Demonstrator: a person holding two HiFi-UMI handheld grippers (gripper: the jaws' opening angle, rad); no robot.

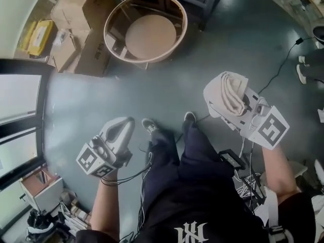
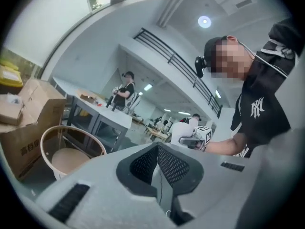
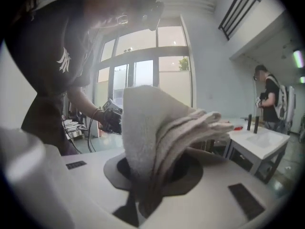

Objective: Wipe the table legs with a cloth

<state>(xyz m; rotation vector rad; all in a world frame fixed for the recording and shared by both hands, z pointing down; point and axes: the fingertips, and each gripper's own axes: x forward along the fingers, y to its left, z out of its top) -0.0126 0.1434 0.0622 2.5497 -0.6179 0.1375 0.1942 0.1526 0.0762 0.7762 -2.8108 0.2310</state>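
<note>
The folded beige terry cloth (image 3: pixel 162 128) sits pinched between the jaws of our right tool (image 1: pixel 223 96), above the grey floor (image 1: pixel 101 100). We hold our left tool (image 2: pixel 156 151) with its jaws pressed together.

Head cam steeply down — gripper cams face inward, sharing person (image 2: pixel 259 113).

Beneath us lies a smooth grey-green floor (image 1: pixel 91 105), with brown cardboard boxes (image 1: pixel 81 29) piled at its far left edge. We see tall paned windows (image 3: pixel 143 66) bright with daylight, a round ceiling lamp (image 2: pixel 204 21) lit, and a dark-railed upper gallery (image 2: pixel 176 63) running along a white wall.
</note>
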